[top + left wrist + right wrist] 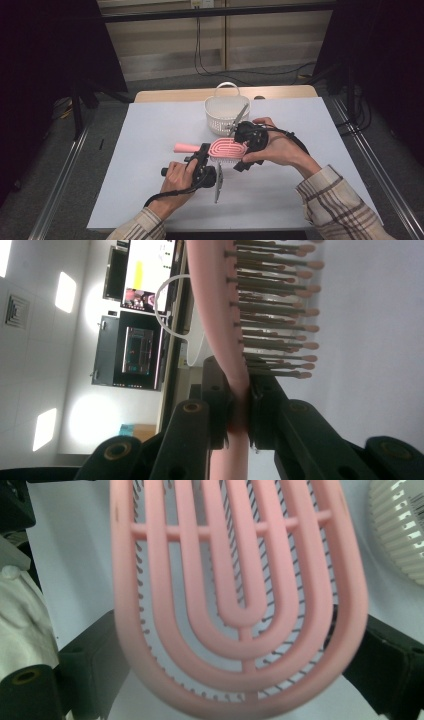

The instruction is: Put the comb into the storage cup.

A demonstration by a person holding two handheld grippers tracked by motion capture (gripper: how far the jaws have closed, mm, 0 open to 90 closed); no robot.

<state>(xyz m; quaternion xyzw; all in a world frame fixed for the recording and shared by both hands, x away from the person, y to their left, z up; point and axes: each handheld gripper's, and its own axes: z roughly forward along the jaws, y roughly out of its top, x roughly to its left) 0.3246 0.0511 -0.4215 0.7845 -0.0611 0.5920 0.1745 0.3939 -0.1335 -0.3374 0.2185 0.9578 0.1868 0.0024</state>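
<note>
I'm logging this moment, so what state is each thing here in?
Brush: pink, lifted off the table, bristles down, clamped at its neck.
Basket: white, upright on the table, handle raised, behind the brush.
Left tool: shut on the brush.
Right tool: open, jaws either side of the brush head; contact unclear.

A white slatted basket [226, 114] with a loop handle stands at the upper centre of the white table surface [150, 150]. Black cables [210, 70] trail across the floor in the upper centre, behind the table.
</note>
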